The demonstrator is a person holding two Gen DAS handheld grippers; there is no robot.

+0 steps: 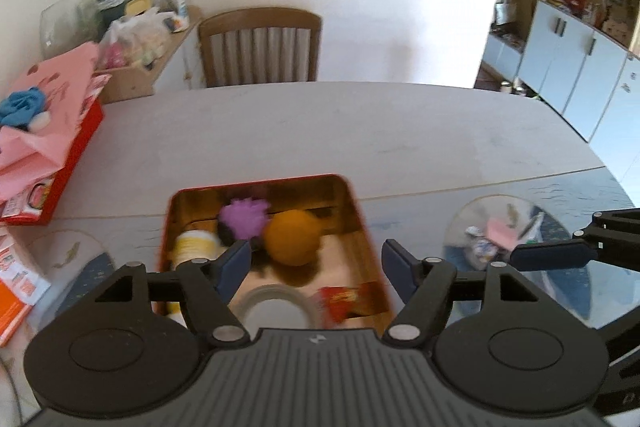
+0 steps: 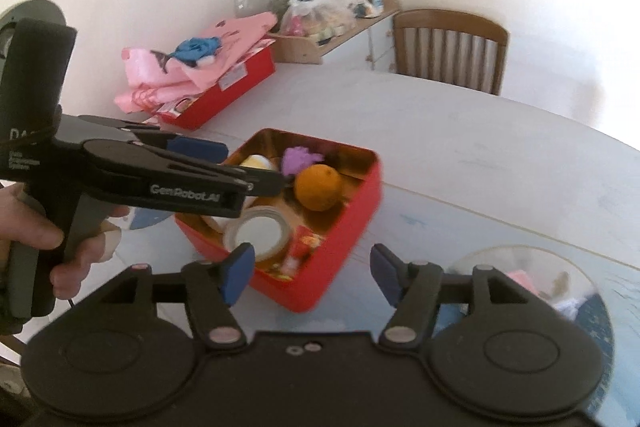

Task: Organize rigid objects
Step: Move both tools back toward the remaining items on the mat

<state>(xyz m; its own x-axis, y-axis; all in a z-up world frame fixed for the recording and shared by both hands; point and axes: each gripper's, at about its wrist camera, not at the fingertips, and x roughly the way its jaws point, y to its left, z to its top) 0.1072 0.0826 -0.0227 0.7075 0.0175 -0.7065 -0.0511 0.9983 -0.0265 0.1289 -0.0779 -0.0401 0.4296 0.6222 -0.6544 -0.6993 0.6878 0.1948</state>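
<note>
The red tin (image 2: 320, 267) on the desk (image 1: 360, 131) holds an orange (image 1: 291, 237), tape roll (image 2: 258, 233) and small toys, gathered together, while both the left gripper (image 1: 316, 265) and right gripper (image 2: 312, 277) hover spread and empty.

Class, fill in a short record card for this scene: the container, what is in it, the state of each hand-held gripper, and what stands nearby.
container: red tin, open, on the table
contents: orange, purple spiky toy, tape roll, red packet, yellow-white item, unclear
left hand-held gripper: open, empty, over the tin
right hand-held gripper: open, empty
nearby: clear bowl beside the tin; wooden chair behind the table
</note>
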